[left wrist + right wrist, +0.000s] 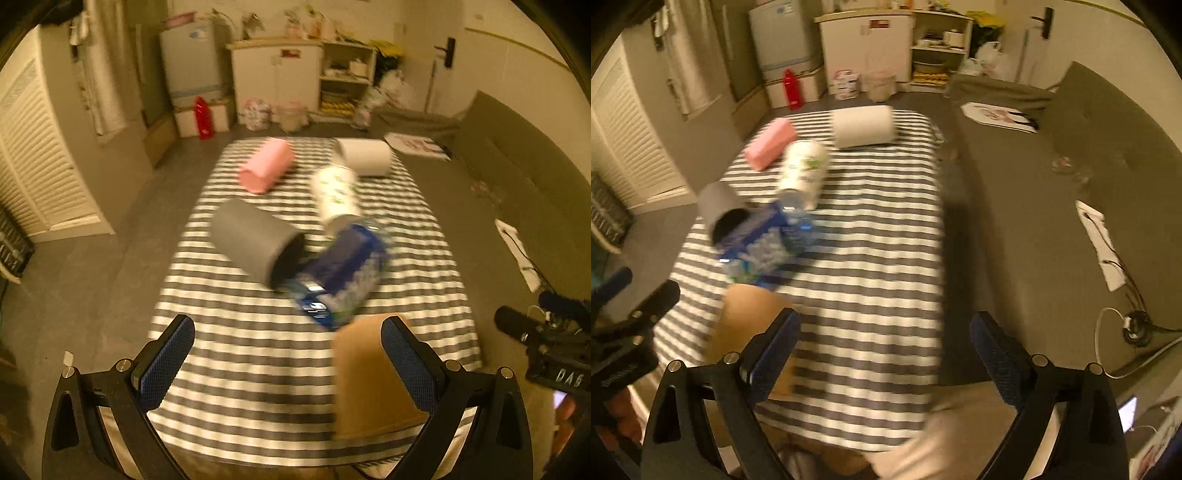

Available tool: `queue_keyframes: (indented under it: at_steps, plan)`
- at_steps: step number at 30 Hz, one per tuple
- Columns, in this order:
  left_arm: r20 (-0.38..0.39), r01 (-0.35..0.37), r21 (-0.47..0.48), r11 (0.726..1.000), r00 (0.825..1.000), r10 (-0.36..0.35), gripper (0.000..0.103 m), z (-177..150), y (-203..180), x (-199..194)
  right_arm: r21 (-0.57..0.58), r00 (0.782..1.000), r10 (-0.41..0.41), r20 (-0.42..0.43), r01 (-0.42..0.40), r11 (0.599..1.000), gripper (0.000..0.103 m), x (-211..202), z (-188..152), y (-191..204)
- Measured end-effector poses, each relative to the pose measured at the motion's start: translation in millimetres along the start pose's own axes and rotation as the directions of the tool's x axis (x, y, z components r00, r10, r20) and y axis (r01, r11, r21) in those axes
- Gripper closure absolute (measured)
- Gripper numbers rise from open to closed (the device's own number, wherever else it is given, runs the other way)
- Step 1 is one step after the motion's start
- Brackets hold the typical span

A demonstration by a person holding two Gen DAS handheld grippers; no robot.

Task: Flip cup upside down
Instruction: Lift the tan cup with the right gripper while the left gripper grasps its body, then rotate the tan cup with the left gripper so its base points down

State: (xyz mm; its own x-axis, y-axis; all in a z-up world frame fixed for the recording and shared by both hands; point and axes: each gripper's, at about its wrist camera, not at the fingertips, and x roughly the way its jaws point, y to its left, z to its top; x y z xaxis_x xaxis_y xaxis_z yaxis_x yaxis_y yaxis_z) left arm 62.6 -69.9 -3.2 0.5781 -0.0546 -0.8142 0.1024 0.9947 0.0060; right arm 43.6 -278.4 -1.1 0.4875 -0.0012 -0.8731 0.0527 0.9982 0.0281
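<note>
A tan cup point(369, 376) stands mouth down on the striped cloth point(258, 362), near the front edge. It also shows in the right wrist view point(750, 321). My left gripper point(291, 365) is open and empty; its right finger overlaps the tan cup. My right gripper point(886, 354) is open and empty over the cloth, to the right of the tan cup. A grey cup point(255, 240), a pink cup point(266, 166) and a white cup point(365, 157) lie on their sides farther back.
A blue-labelled plastic bottle point(343, 273) and a white printed bottle point(336, 192) lie mid-table. The right gripper's body point(546, 343) is at the right edge of the left wrist view. Cabinets, a fridge and clutter line the far wall. Cables lie on the floor point(1134, 325) to the right.
</note>
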Motion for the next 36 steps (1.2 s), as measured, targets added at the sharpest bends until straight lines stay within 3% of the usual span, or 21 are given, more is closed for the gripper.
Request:
queue_keyframes:
  at_steps: [4, 8, 17, 22, 23, 24, 25, 29, 36]
  plan:
    - [-0.115, 0.012, -0.012, 1.0, 0.993, -0.014, 0.0, 14, -20, 24, 0.059, 0.999, 0.032, -0.032, -0.03, 0.998, 0.009, 5, -3, -30]
    - [-0.228, 0.033, -0.04, 0.999, 0.973, -0.041, 0.0, 17, -28, 51, 0.07, 0.999, 0.026, -0.043, -0.023, 0.997, 0.009, 11, -5, -44]
    - [-0.356, 0.128, -0.01, 0.992, 0.926, -0.123, 0.002, 13, -45, 75, 0.087, 0.996, 0.064, -0.069, -0.058, 0.995, 0.009, 27, -8, -45]
    - [-0.429, 0.186, 0.03, 0.982, 0.89, -0.156, 0.002, 8, -61, 86, 0.078, 0.995, 0.072, -0.063, -0.067, 0.995, 0.009, 30, -7, -39]
    - [-0.44, 0.191, 0.03, 0.981, 0.884, -0.158, 0.004, 6, -62, 89, 0.08, 0.995, 0.072, -0.062, -0.067, 0.995, 0.009, 30, -7, -39]
    - [-0.447, 0.197, 0.022, 0.98, 0.879, -0.166, 0.016, 4, -62, 92, 0.08, 0.996, 0.071, -0.061, -0.066, 0.995, 0.009, 30, -7, -38]
    - [-0.457, 0.206, 0.011, 0.978, 0.872, -0.179, 0.02, 3, -61, 94, 0.079, 0.996, 0.069, -0.06, -0.064, 0.995, 0.009, 29, -6, -38]
    - [-0.424, 0.242, -0.014, 0.97, 0.877, -0.225, 0.02, 8, -58, 88, 0.074, 0.997, 0.051, -0.053, -0.047, 0.996, 0.009, 25, -8, -41]
    - [-0.186, 0.222, 0.055, 0.973, 0.96, -0.209, 0.021, 21, -58, 46, 0.092, 0.999, 0.034, -0.037, -0.03, 0.995, 0.009, 17, -10, -47]
